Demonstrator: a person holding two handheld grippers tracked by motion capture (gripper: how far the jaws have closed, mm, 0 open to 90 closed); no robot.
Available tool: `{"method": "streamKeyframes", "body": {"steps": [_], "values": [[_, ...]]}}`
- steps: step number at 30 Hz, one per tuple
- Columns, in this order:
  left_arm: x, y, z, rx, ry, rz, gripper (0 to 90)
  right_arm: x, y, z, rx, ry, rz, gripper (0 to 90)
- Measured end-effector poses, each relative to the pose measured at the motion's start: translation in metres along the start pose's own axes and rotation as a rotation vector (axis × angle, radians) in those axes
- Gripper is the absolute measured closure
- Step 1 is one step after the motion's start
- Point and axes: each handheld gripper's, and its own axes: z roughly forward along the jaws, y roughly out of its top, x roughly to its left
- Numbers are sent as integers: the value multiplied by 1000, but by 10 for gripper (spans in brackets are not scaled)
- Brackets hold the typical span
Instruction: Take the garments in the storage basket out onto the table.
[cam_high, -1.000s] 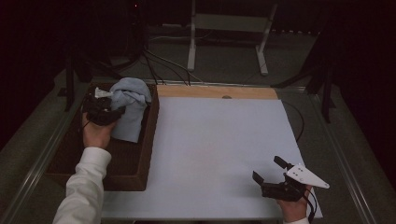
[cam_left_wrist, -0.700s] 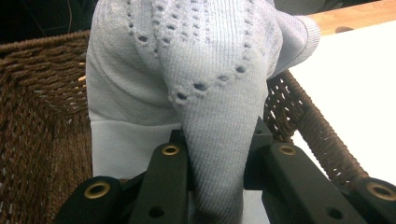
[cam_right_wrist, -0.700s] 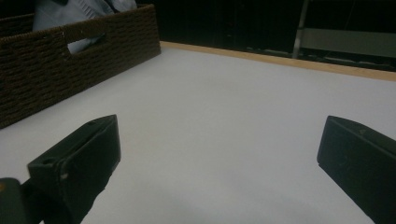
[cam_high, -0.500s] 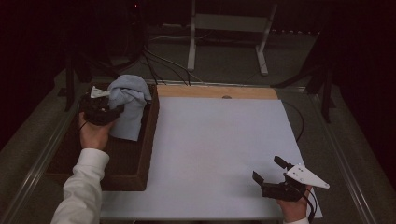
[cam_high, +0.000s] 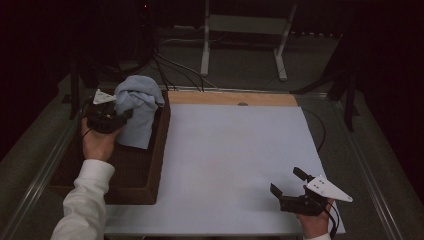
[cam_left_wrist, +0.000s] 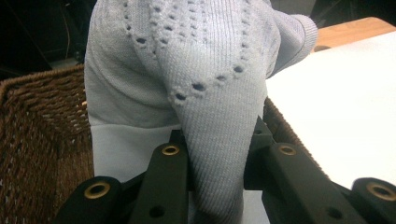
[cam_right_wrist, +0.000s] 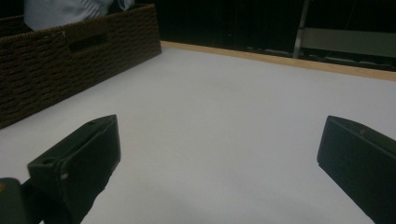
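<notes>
Over the wicker basket (cam_high: 150, 165) at the table's left edge, the left gripper (cam_high: 120, 116) clamps a fold of a pale blue knitted garment (cam_high: 137, 107), holding it up above the basket's far end. Near the white table top's (cam_high: 230, 150) front right corner, the right gripper (cam_high: 287, 182) rests with jaws wide apart, holding nothing.

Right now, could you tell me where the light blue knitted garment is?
In the high view the knitted garment hangs at the far left, over the back of the wicker basket, pinched by the left gripper beside the white table.
</notes>
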Motion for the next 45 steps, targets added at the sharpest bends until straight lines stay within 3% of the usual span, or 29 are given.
{"method": "streamKeyframes", "body": {"steps": [13,29,45], "values": [[-16,15,-10,-59,-45,65,766,0,0,0,2,0,1,0],[-33,29,-17,-114,-114,81,766,0,0,0,0,0,1,0],[-66,42,-8,-138,-212,109,764,-1,0,0,-2,0,2,0]]}}
